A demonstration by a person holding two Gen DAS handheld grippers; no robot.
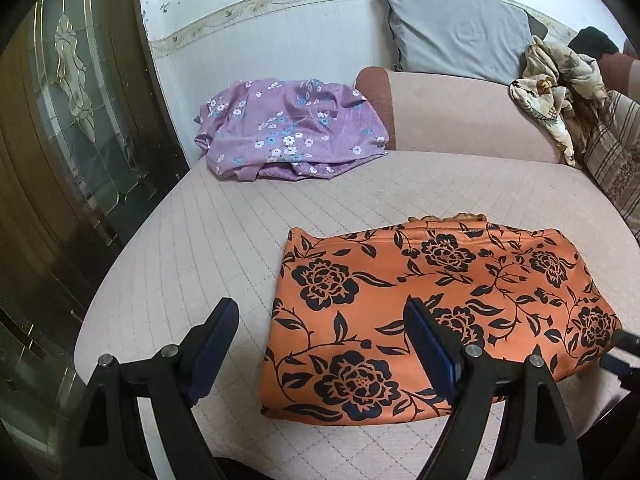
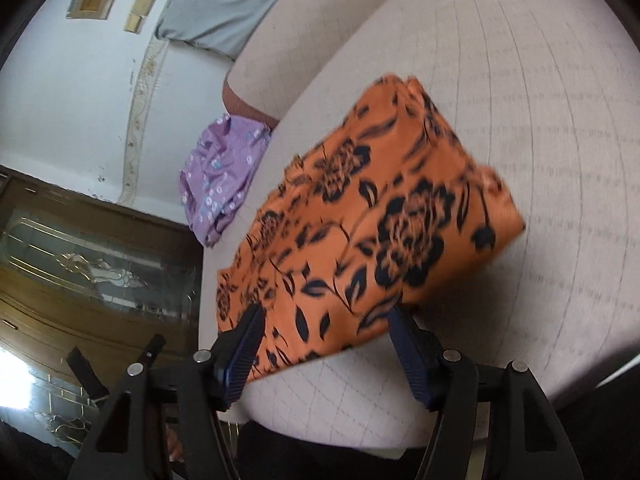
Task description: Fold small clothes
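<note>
Orange cloth with black flowers lies folded in a flat rectangle on the quilted pink sofa seat, just ahead of both grippers. Thin and limp, it looks light and a little slick; I judge it would sag and slide open unless taken at a folded edge or corner, through all layers. Left gripper hangs wide open and empty, its right finger over the cloth's near-left part. Right gripper stands open at the near edge, holding nothing. Beyond, a crumpled purple garment waits.
</note>
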